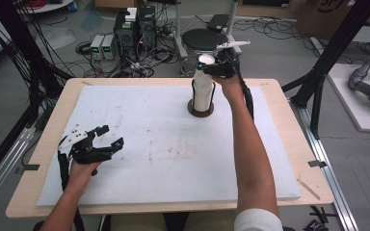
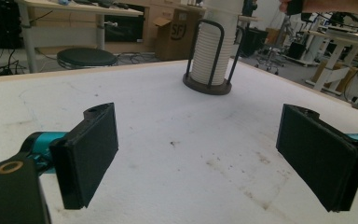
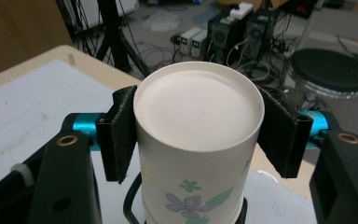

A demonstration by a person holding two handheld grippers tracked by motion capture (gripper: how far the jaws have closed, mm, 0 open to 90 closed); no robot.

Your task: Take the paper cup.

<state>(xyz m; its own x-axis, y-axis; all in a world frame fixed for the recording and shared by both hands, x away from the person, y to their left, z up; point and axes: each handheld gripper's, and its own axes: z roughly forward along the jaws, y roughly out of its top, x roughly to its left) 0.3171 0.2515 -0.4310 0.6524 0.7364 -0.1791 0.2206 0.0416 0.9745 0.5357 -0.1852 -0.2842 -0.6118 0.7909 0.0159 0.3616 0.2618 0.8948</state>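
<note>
A tall stack of white paper cups (image 1: 203,91) stands upside down in a dark wire holder (image 1: 201,110) at the far middle of the white mat (image 1: 149,149). My right gripper (image 1: 208,68) is at the top of the stack. In the right gripper view its two pads press both sides of the topmost cup (image 3: 198,116), which has a flower print, so my right gripper (image 3: 198,140) is shut on it. My left gripper (image 1: 111,135) rests low near the mat's front left, open with nothing between its jaws. From my left gripper (image 2: 198,158), the cup stack (image 2: 211,51) stands far ahead.
The mat lies on a wooden table (image 1: 289,144). A black round stool (image 1: 203,39), power supplies (image 1: 102,45) and cables sit on the floor behind the table. Black frame posts (image 1: 335,53) rise at both sides.
</note>
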